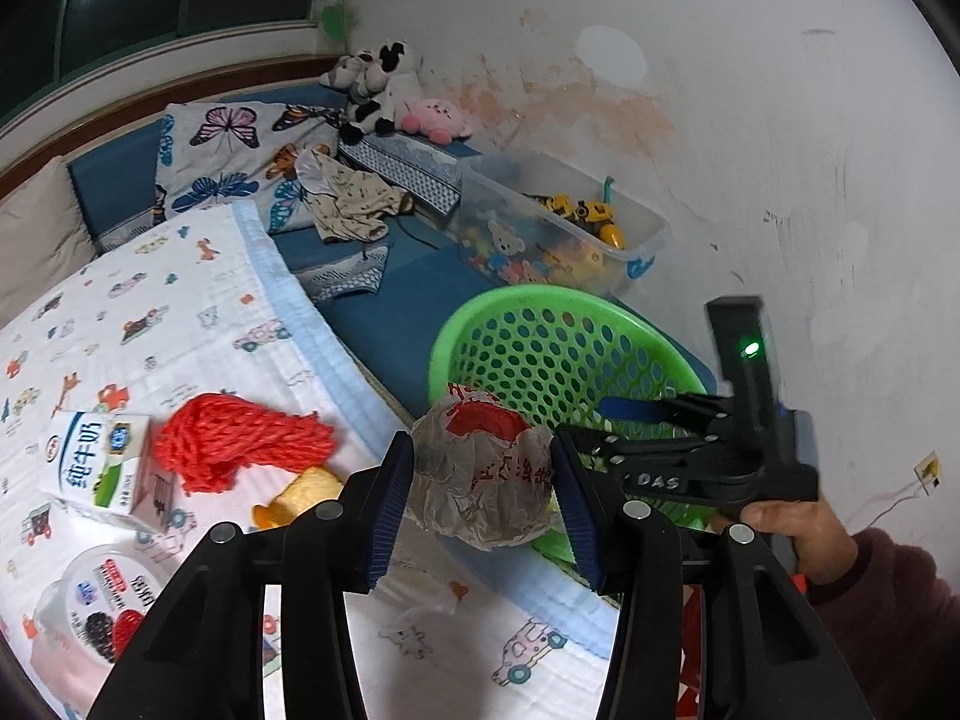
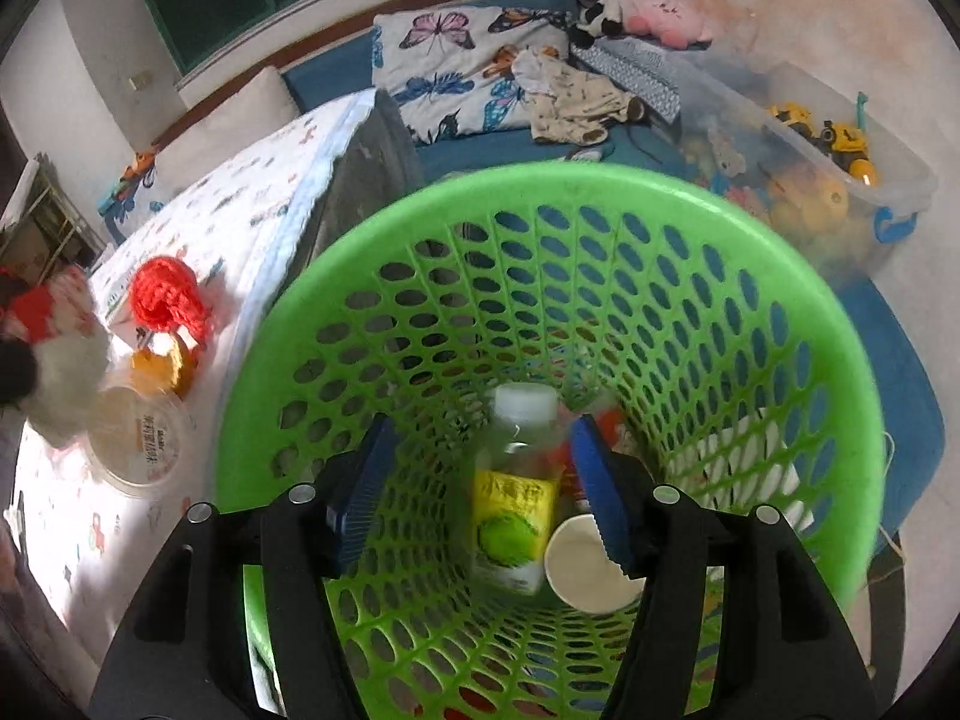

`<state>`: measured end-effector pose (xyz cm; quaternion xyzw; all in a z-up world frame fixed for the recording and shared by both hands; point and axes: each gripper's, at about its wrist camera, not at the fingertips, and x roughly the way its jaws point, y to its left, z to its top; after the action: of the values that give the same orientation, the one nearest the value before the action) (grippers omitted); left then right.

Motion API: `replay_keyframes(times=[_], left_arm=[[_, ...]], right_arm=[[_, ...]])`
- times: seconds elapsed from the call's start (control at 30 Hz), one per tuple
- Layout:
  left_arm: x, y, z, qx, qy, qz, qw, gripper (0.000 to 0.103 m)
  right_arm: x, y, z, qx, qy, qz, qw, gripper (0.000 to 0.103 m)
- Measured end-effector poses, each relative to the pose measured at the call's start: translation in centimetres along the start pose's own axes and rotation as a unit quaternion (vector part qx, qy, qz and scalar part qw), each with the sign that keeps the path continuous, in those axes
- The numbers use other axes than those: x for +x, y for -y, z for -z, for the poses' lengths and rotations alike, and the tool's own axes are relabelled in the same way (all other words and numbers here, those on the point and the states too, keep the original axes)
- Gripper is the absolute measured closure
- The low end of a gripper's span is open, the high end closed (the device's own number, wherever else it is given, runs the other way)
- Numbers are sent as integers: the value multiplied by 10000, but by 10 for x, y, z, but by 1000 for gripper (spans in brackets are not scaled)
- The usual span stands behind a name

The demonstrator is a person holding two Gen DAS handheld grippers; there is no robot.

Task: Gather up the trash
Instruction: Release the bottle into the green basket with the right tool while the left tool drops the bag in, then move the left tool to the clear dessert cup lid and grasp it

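While the left gripper (image 1: pixel 483 483) clamps a crumpled red-printed paper wrapper (image 1: pixel 486 480), the right gripper (image 2: pixel 480 483) hangs open inside the green perforated plastic basket (image 2: pixel 600 192). Red twine (image 1: pixel 234 444) lies at nine o'clock of the wrapper; a yellow-labelled clear bottle (image 2: pixel 516 498) lies in the basket.

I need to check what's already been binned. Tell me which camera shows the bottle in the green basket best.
The right wrist view: it looks straight down into the green basket, where the bottle with its yellow label lies on the bottom beside a white round lid. The left wrist view shows only the basket's rim and wall; the bottle is hidden there.
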<state>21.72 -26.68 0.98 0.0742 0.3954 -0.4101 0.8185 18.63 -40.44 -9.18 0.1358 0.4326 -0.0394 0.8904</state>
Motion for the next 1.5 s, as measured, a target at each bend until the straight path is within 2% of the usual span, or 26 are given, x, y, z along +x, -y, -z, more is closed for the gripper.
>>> replay_keyframes(times=[0.23,0.33,0.57,0.67,0.8,0.9,1.13,1.33,1.5], left_arm=[[20,22,-5,240,-180,88,9995,57],[33,33,-6,323,-321,109,9989,57],[63,55,-2,459,-595,95,9971,54],[72,62,1,480,-654,53,9967,51],[73,63,5,437,-641,54,9970,40],[67,60,6,376,-563,70,9977,31],[38,46,15,185,-315,-60,9993,31],[-5,14,30,-137,16,-439,9989,31],[-46,-26,48,-561,291,-925,9937,31]], right_arm=[[-36,14,0,119,406,41,9991,41],[-53,20,2,172,609,112,9979,33],[-79,31,11,289,908,161,9953,32],[-83,32,15,316,933,157,9950,31],[-86,33,21,366,937,126,9948,30],[-87,30,24,363,941,118,9948,30],[-94,14,27,251,1005,28,9946,27],[-91,-15,30,-5,955,-105,9954,25],[-85,-44,31,-203,895,-274,9954,23]])
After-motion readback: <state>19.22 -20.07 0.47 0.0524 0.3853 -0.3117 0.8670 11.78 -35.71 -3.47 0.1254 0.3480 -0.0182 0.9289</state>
